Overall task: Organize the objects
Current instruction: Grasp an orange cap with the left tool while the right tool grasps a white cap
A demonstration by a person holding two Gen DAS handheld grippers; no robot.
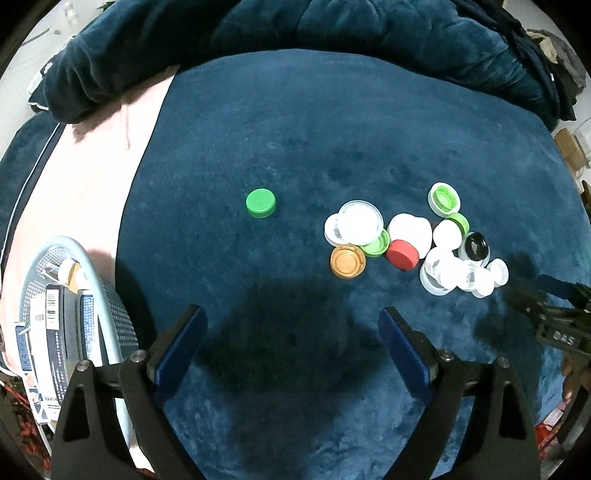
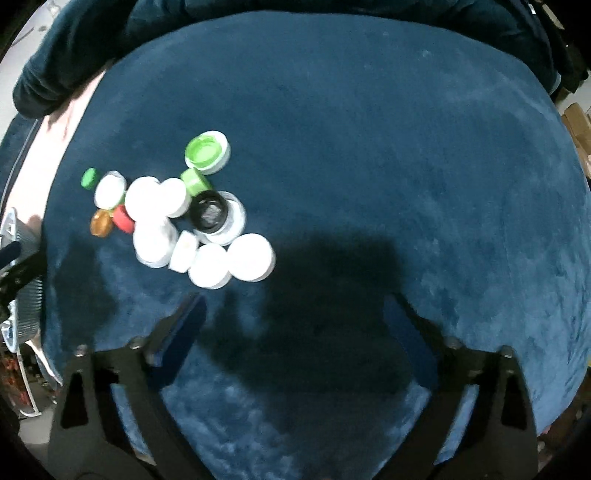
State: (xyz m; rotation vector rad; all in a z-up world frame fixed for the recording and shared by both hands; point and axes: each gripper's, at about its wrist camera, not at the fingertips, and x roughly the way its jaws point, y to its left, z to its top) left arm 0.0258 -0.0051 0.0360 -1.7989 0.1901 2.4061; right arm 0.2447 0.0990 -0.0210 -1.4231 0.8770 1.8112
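Loose bottle caps lie on a dark blue plush cloth. One green cap sits apart, to the left of the pile. The pile holds a large white lid, an orange cap, a red cap, a black cap and several white and green ones. My left gripper hangs open above bare cloth, below and left of the pile. My right gripper is open too, with nothing between its fingers. In the right wrist view the pile lies up and to the left, its nearest white cap just beyond the left finger.
A pale perforated basket with boxes in it stands at the cloth's left edge, on a pink sheet. A dark blue blanket is bunched along the far side. Cardboard boxes sit off the right edge.
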